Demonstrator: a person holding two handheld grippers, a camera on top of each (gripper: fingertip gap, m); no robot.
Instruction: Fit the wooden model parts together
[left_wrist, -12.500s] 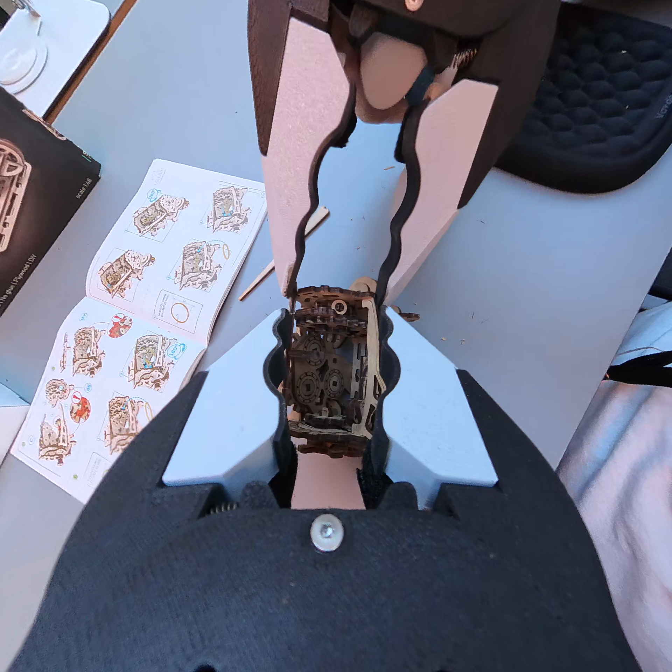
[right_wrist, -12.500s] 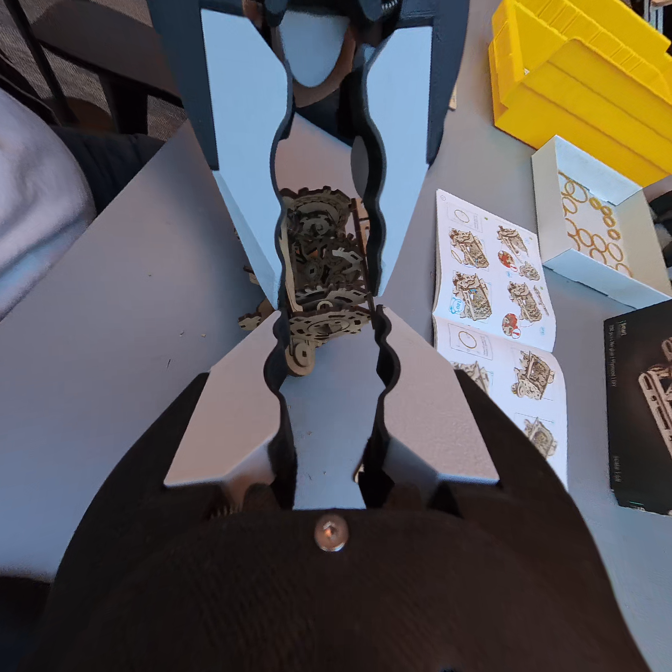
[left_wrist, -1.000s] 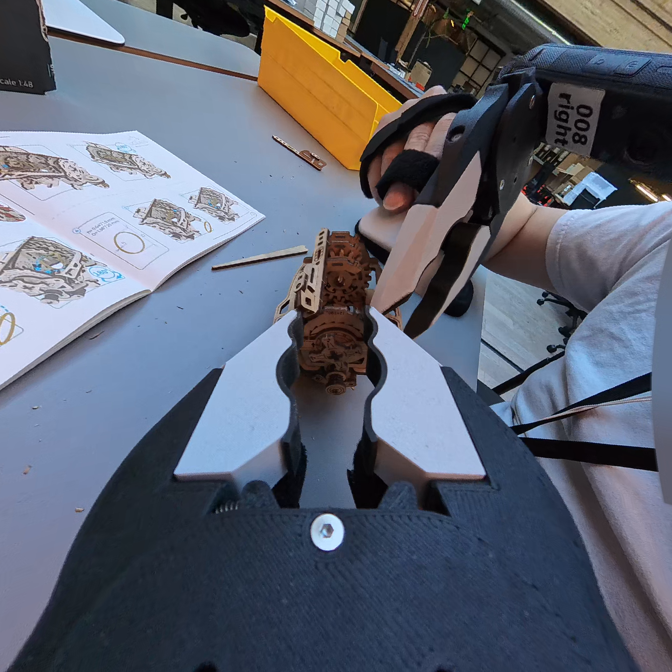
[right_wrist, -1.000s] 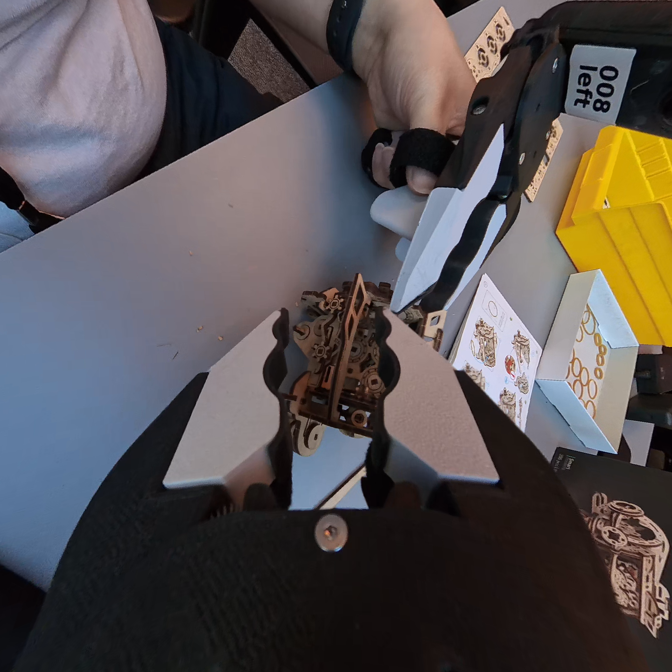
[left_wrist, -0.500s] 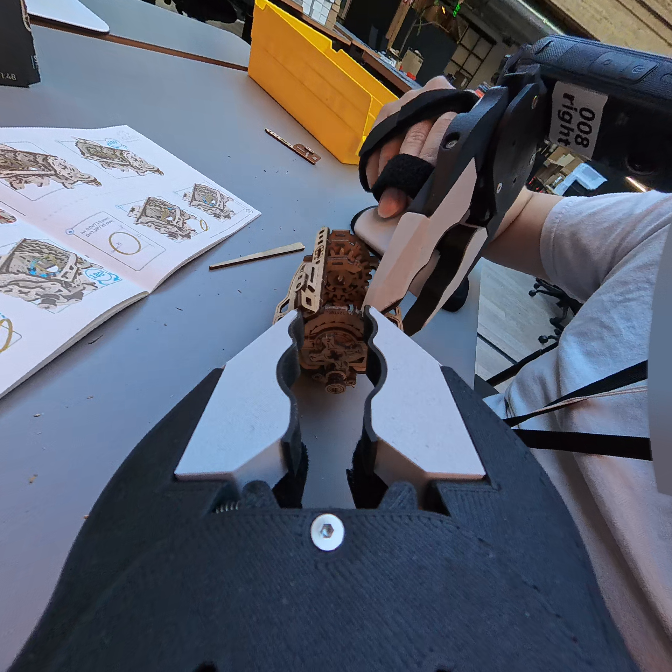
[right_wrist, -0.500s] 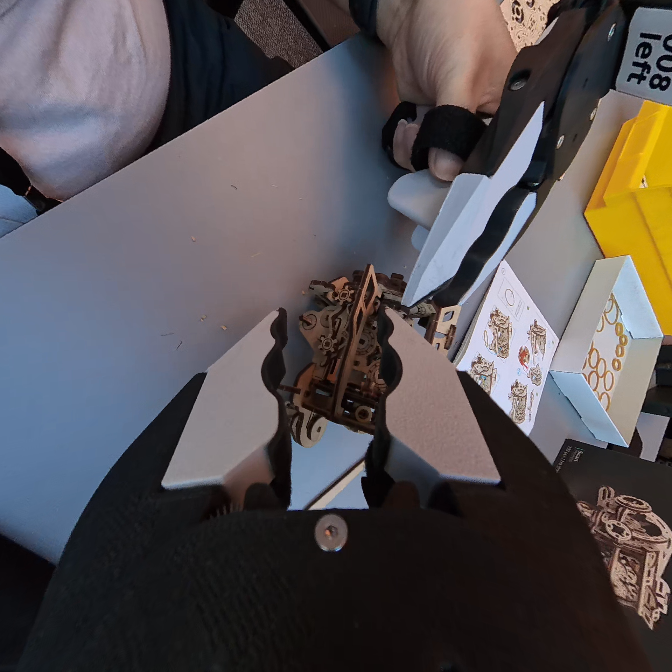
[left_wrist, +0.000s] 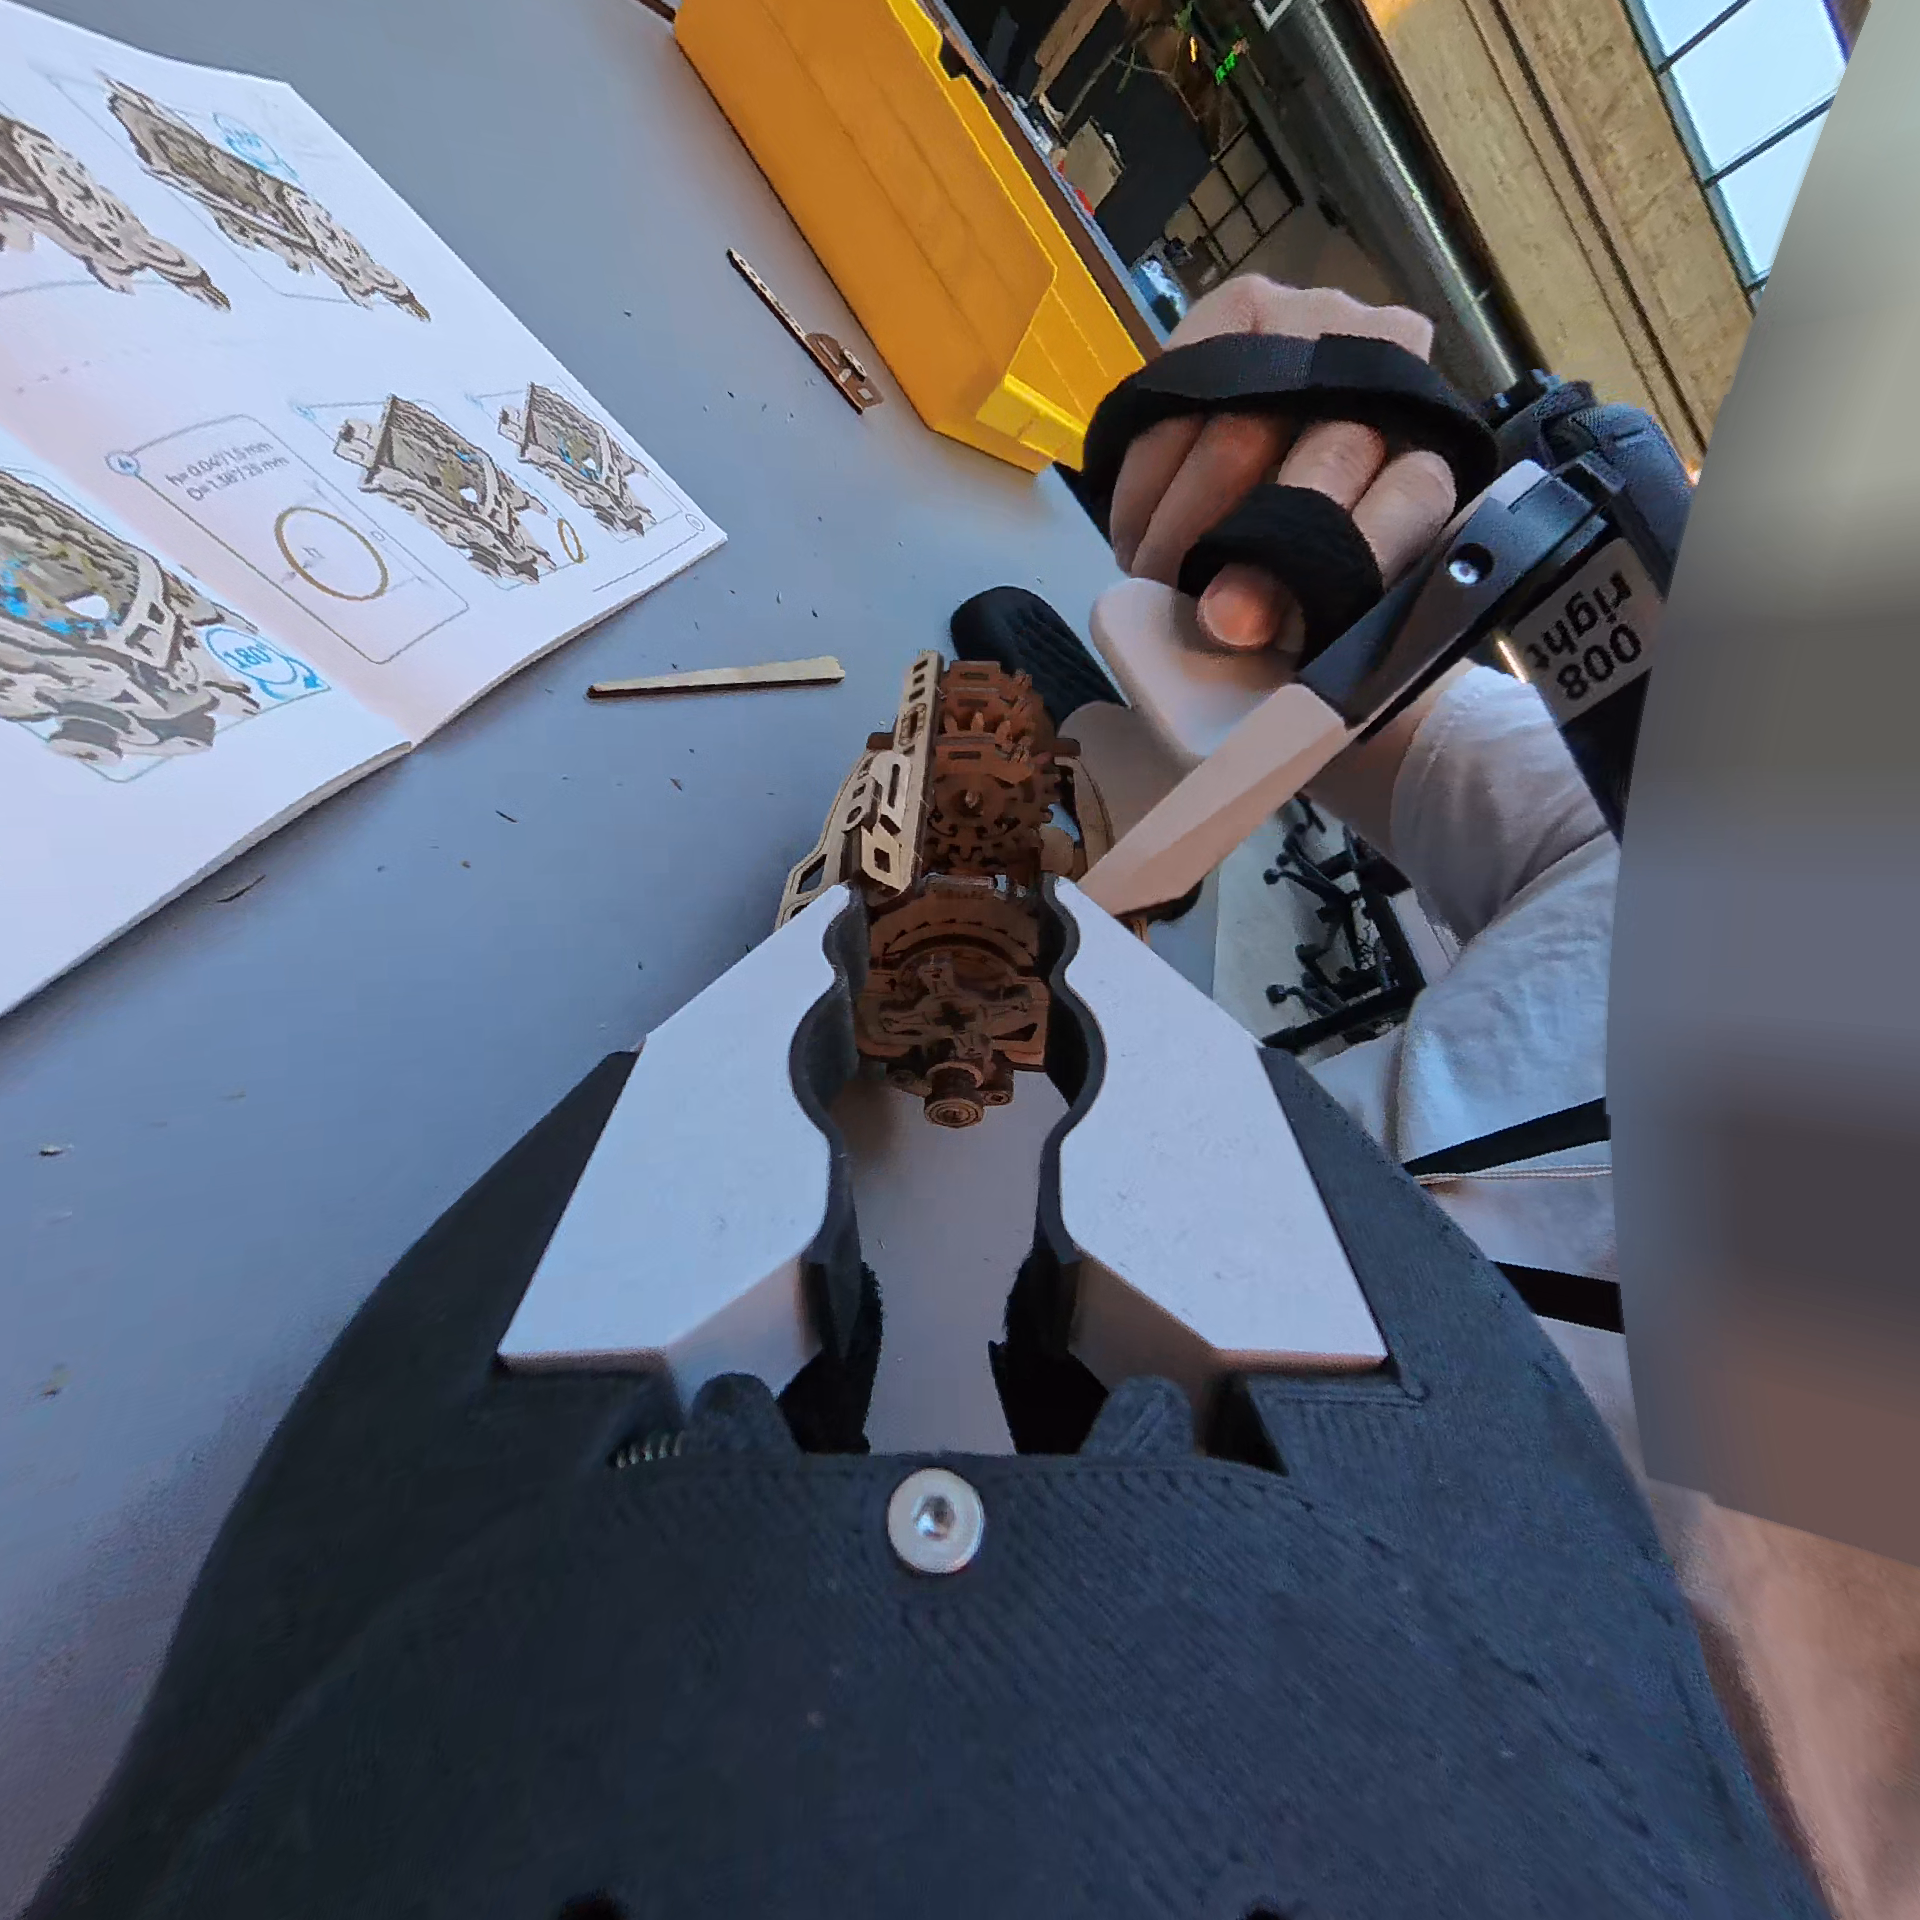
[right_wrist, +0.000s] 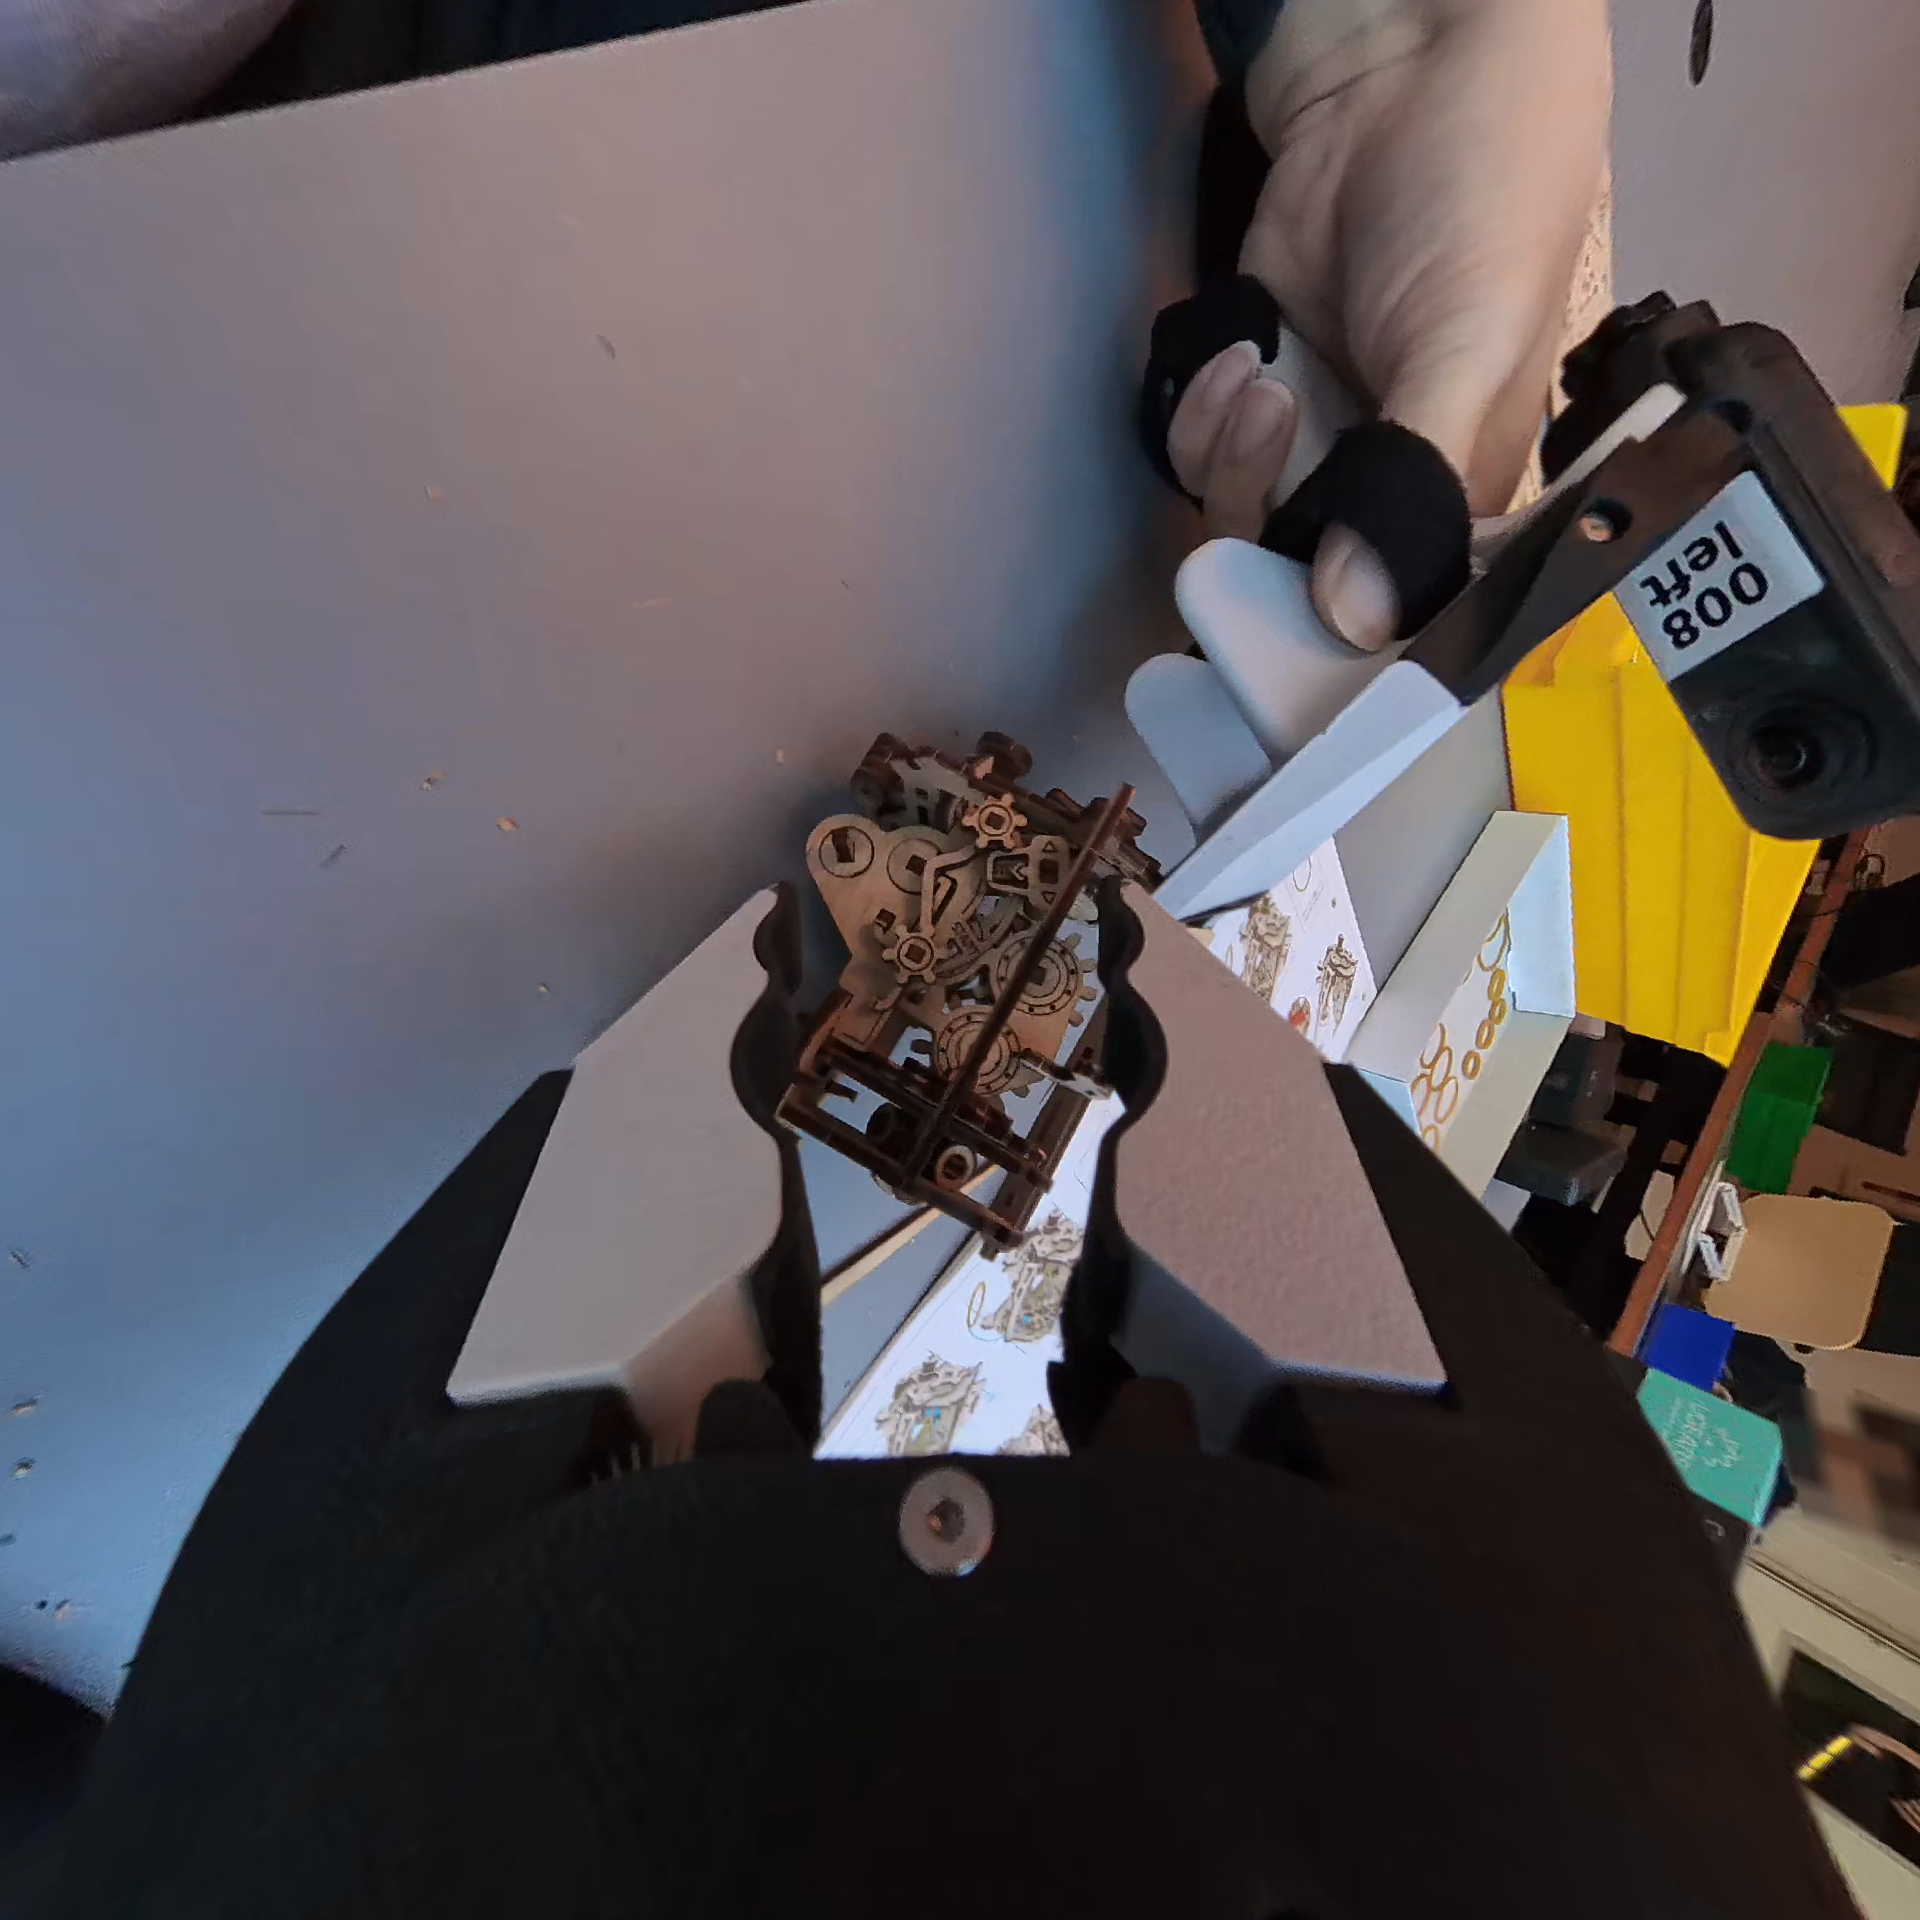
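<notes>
While both grippers (left_wrist: 951, 925) (right_wrist: 951, 914) clamp the wooden gear model (left_wrist: 956, 883) mid-frame, steady, even squeezing should seat parts.

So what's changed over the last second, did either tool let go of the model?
No release. Both tools have lifted and tilted the wooden model off the grey table; the instruction booklet now shows beneath it. The left tool and right tool stay shut on it. The loose wooden stick hasn't moved.

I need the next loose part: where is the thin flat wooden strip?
In the left wrist view, the thin flat wooden strip lies on the grey table, between the open instruction booklet and the wooden gear model.
</notes>
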